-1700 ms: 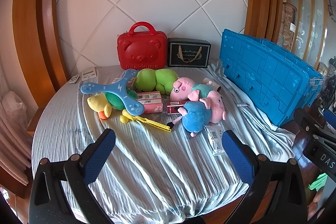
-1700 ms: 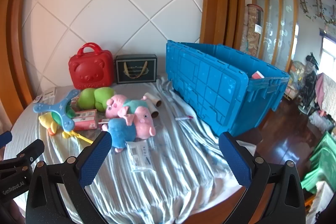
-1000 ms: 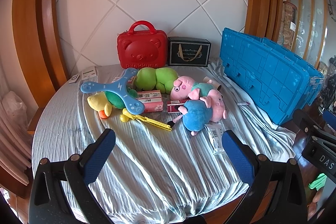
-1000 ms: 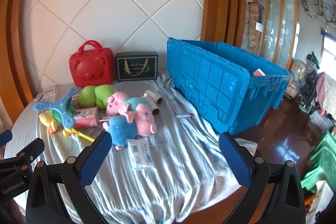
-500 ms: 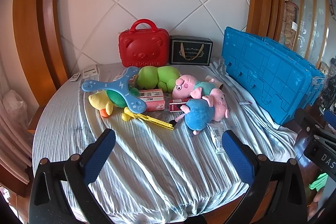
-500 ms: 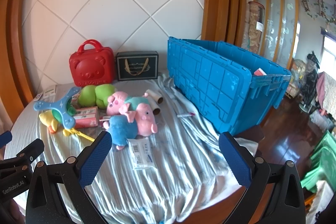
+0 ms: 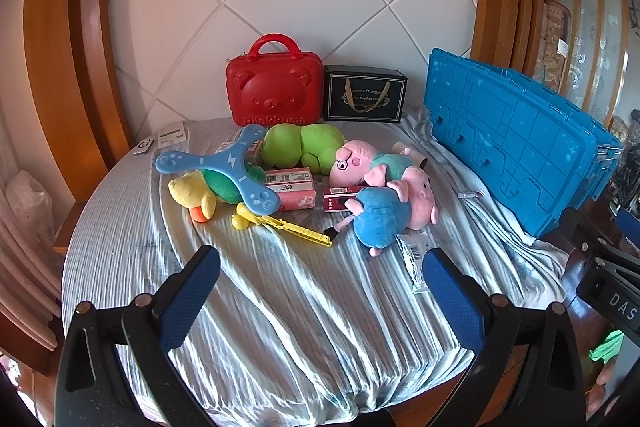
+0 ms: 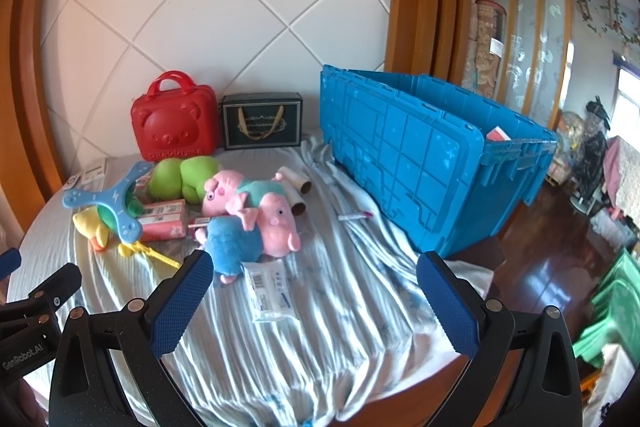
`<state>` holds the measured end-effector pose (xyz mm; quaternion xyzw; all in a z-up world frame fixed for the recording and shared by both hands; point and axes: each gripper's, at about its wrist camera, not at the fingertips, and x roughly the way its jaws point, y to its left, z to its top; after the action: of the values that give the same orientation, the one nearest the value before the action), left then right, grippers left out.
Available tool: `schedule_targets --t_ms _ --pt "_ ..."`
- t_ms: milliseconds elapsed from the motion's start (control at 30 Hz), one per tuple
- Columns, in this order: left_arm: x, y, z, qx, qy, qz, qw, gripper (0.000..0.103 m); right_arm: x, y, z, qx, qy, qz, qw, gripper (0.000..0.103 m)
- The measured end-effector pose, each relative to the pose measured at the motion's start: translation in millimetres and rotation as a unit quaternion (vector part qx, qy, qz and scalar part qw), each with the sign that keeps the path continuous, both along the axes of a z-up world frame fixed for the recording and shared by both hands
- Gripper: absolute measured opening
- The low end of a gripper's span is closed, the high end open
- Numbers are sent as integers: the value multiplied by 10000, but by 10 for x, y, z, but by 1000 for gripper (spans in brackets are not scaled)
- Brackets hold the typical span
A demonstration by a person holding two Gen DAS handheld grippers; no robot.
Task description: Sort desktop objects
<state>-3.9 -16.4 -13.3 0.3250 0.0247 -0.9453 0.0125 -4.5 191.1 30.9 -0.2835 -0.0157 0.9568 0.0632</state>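
Observation:
A pile of toys lies mid-table: two pig plushes, a green plush, a yellow duck plush, a blue boomerang toy, pink boxes, a yellow clip and a white packet. A big blue crate stands at the right. My left gripper and right gripper are both open and empty, hovering above the table's near edge, short of the toys.
A red bear case and a black gift box stand against the back wall. Cardboard tubes and a small pen lie near the crate. A wrinkled pale cloth covers the round table. The floor drops off at right.
Both grippers have drifted slightly; the scene sits a little higher and closer in view. Nothing was grasped or moved.

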Motion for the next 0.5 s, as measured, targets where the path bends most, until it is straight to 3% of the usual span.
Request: schedule_targets --t_ms 500 --pt "-43 63 -63 -55 -115 87 9999 103 -23 119 -58 64 -103 -198 9997 103"
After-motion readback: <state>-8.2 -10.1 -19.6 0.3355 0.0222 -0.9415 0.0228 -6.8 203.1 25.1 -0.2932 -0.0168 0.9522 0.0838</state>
